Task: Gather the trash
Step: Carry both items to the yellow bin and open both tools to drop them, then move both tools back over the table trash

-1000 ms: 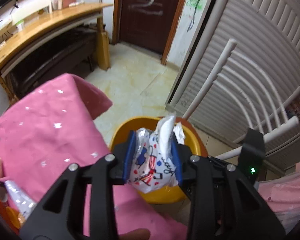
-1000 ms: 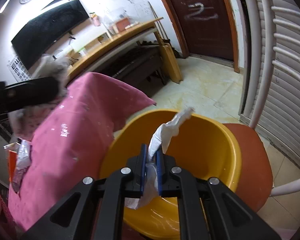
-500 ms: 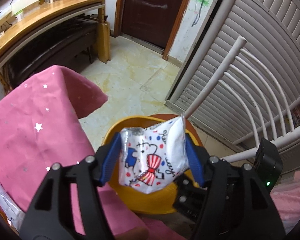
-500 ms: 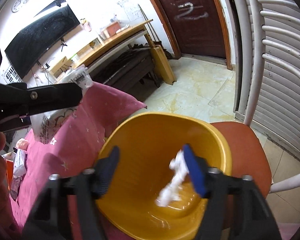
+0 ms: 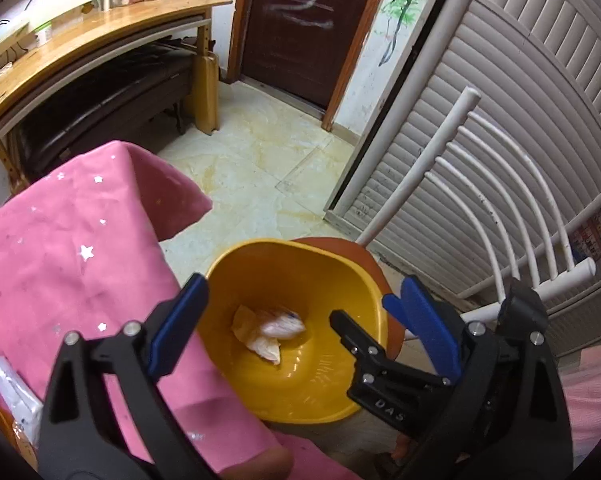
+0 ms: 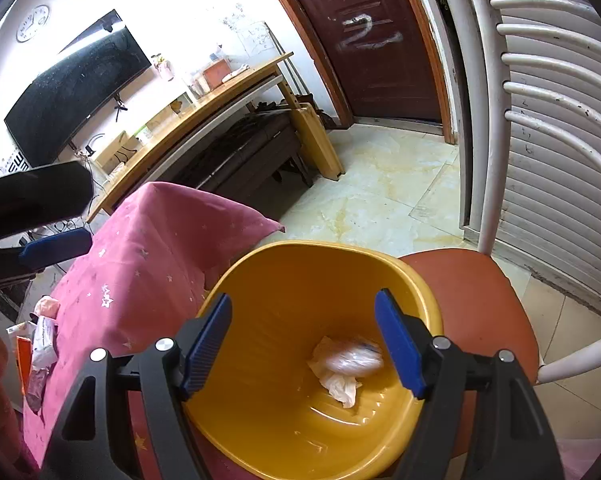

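Observation:
A yellow basin [image 5: 340,272] [image 6: 260,432] stands on an orange chair seat [image 6: 480,300]. Inside it lie a printed snack wrapper [image 5: 282,324] [image 6: 354,358] and a crumpled white tissue [image 5: 260,342] [image 6: 340,386]. My left gripper [image 5: 296,296] is open and empty above the basin. My right gripper [image 6: 304,332] is open and empty above the basin too; it also shows in the left wrist view [image 5: 384,344]. More wrappers [image 6: 42,338] lie at the left edge of the pink-covered table [image 5: 60,240] [image 6: 148,248].
The white chair back [image 5: 500,200] rises at the right, before a slatted shutter [image 5: 520,80]. A wooden desk [image 5: 80,36] and a dark door [image 5: 300,20] stand beyond a tiled floor [image 5: 252,168]. The pink cloth hangs beside the basin.
The right gripper opened and dropped the tissue into the basin. The left gripper then opened and let the printed wrapper fall into the basin.

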The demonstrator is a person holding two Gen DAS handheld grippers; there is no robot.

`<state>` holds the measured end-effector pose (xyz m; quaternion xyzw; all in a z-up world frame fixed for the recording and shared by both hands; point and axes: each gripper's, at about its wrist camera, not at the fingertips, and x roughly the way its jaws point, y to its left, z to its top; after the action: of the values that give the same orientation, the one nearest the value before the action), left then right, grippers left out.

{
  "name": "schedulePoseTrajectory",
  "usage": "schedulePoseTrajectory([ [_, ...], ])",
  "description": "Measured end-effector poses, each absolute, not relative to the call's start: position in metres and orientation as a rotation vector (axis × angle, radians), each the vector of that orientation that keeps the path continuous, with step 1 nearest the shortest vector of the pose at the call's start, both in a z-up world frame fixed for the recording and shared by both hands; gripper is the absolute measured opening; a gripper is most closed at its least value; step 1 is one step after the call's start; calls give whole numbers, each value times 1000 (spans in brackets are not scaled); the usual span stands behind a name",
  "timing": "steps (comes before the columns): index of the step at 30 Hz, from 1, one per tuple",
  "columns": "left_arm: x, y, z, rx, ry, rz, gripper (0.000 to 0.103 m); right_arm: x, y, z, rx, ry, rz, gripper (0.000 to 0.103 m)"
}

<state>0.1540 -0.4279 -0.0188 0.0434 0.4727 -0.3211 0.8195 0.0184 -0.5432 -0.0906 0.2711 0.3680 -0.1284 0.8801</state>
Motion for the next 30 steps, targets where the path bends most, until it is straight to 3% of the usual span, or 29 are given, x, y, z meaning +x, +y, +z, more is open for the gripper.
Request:
schedulePoseTrajectory([
  [10,140,-373,6,-3,971,-662,93,18,-522,-62,525,704,-227,69],
  [19,124,-287,31,-6,890,-545,96,18,-460,-10,414,596,-84,78],
  [30,117,-191,64,-28,786,-430,96,40,-372,8,293,619,104,80],
])
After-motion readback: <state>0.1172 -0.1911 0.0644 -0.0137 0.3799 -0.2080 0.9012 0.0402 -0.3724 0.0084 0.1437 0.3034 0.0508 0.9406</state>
